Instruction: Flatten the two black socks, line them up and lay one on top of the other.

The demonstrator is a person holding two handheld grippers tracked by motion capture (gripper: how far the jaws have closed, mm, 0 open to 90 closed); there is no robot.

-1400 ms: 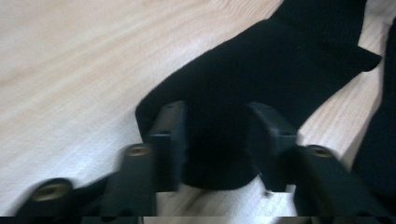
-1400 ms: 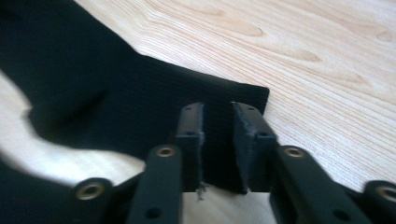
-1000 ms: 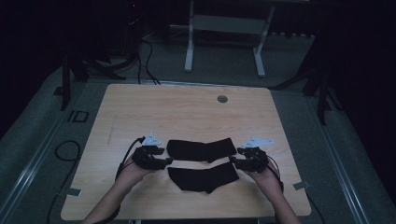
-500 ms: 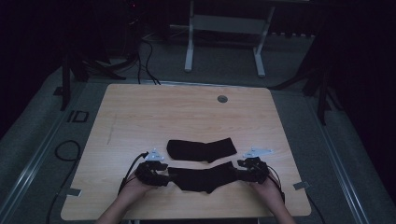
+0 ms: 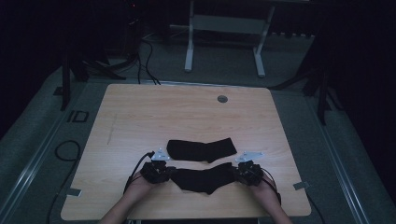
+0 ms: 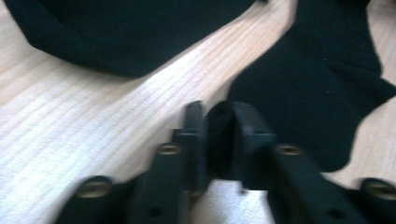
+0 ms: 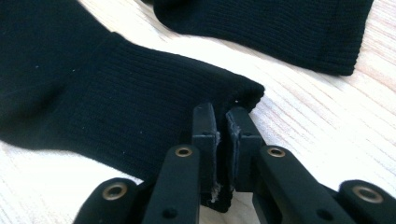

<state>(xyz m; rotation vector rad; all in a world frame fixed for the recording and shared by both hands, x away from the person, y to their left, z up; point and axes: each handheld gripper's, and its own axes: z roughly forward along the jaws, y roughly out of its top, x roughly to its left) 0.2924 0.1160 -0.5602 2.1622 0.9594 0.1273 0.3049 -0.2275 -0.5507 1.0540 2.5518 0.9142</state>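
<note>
A dim lab: bare wooden table (image 5: 140, 116), floor cables (image 5: 149, 60), metal stand (image 5: 224, 28).

Each black, hand-held left gripper (image 5: 159, 171) and right gripper (image 5: 247, 172) carried a pale grey 3-cornered plate on top and trailed a thin black cable toward the wooden table's (image 5: 187, 112) near edge. Their 2 matte black jaws were flat bars fixed with brass-coloured screws. The forearms were bare, unsleeved.

Wooden table (image 5: 140, 116), perhaps a white frame (image 5: 224, 28) behind, floor cables (image 5: 144, 56).
</note>
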